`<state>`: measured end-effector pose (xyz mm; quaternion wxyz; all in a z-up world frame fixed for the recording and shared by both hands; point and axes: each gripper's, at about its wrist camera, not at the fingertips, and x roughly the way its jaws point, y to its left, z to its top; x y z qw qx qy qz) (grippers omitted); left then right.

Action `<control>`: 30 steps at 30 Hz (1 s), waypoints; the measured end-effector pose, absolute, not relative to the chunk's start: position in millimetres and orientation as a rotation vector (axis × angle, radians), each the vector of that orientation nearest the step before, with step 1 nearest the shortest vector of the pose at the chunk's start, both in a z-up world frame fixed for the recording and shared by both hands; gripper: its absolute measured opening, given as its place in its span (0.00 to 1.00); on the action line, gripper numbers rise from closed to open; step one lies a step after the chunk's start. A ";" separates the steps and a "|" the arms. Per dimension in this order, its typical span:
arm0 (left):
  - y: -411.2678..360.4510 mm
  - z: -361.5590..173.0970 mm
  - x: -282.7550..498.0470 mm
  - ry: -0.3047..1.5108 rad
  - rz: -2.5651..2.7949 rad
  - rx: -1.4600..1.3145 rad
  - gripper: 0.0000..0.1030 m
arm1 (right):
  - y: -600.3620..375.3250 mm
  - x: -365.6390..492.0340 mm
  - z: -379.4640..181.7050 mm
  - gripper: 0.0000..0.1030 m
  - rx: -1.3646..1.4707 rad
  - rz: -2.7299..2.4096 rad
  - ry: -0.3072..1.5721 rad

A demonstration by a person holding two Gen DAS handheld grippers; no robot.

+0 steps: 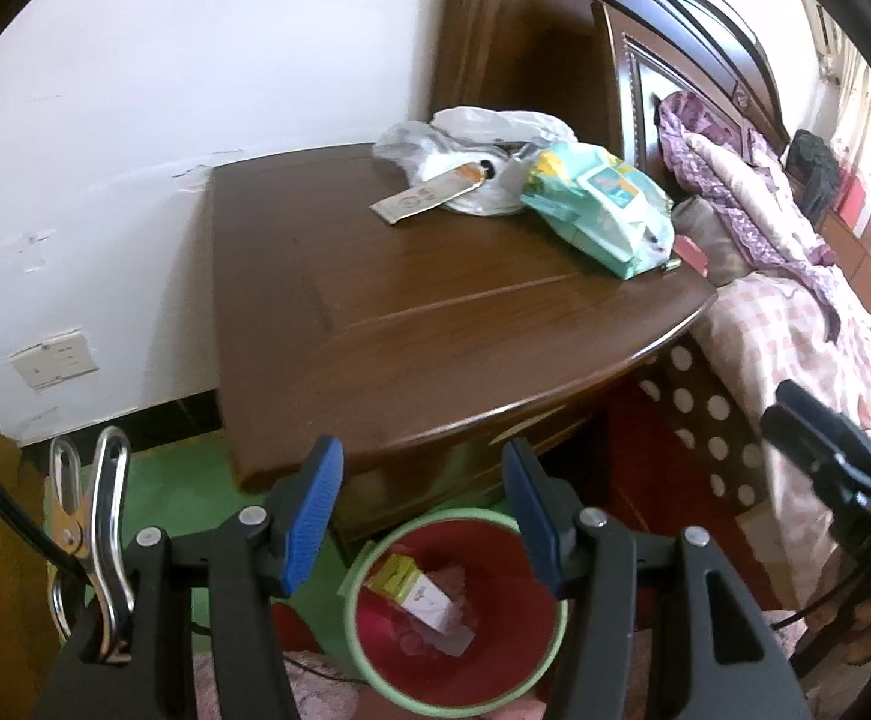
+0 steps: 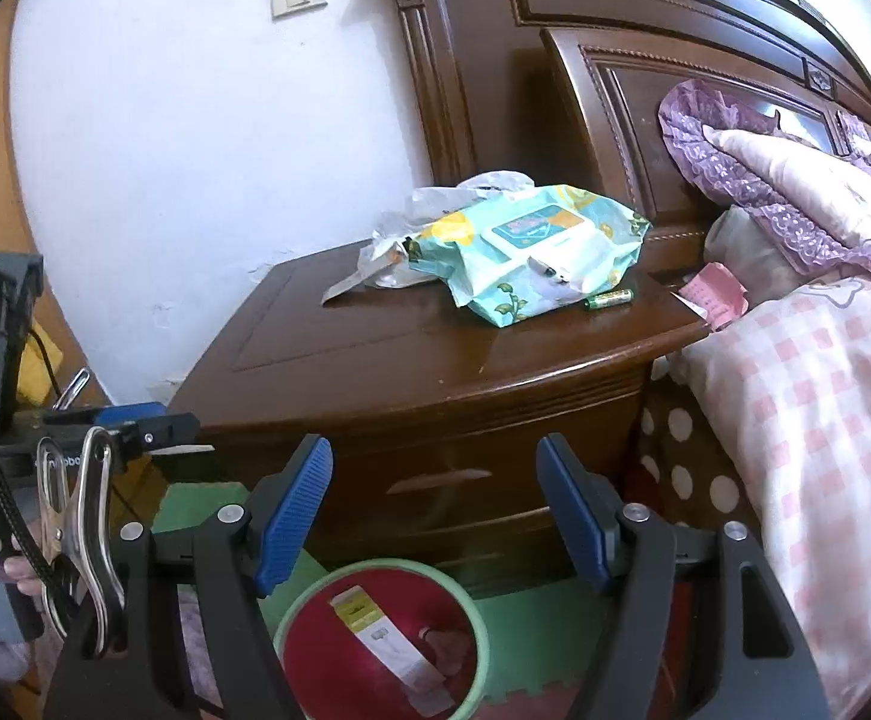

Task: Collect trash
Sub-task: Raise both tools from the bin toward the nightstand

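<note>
- Both grippers are hanging empty right now: the left gripper (image 1: 423,516) is sitting about half open, the right gripper (image 2: 435,510) is spread noticeably wider, nothing between either pair of jaws.
- Just below and between the jaws, the red bin (image 1: 363,612) with the green rim is waiting on the floor, already holding a small carton (image 2: 387,636) and some crumpled stuff.
- Ahead of the jaws and higher up, the leftover trash is lying on the nightstand (image 1: 411,324): a flattened tube (image 1: 429,195) poking out of a crinkly white plastic bag (image 1: 465,132), a wipes pack (image 2: 531,246) half on top, and a green battery (image 2: 609,299) just right of it.
- I'm guessing the bag is going to be feather-light and slippery, so bunching a fold is looking safest. The tube seems soft and flat, so I'd pinch it across the middle.
- Polished wood top is looking slick, so things might be sliding when nudged.
- Further off, right of the jaws, a bed (image 2: 825,396) with a pink checked cover is running along a carved headboard (image 2: 645,30); white wall behind.
</note>
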<state>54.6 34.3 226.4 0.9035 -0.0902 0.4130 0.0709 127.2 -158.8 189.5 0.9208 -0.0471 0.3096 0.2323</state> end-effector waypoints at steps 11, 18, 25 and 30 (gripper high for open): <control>39.3 226.4 -10.5 0.851 0.171 -0.157 0.56 | -139.8 101.4 190.8 0.70 -0.107 0.509 0.631; 35.7 257.7 -40.1 0.794 0.144 -0.163 0.56 | -125.4 81.5 205.0 0.70 -0.138 0.525 0.598; 17.5 304.7 -53.3 0.726 0.067 -0.153 0.56 | -124.3 66.8 219.9 0.70 -0.137 0.533 0.578; 4.5 334.6 -49.8 0.688 0.043 -0.133 0.57 | -125.9 58.8 228.3 0.70 -0.138 0.538 0.565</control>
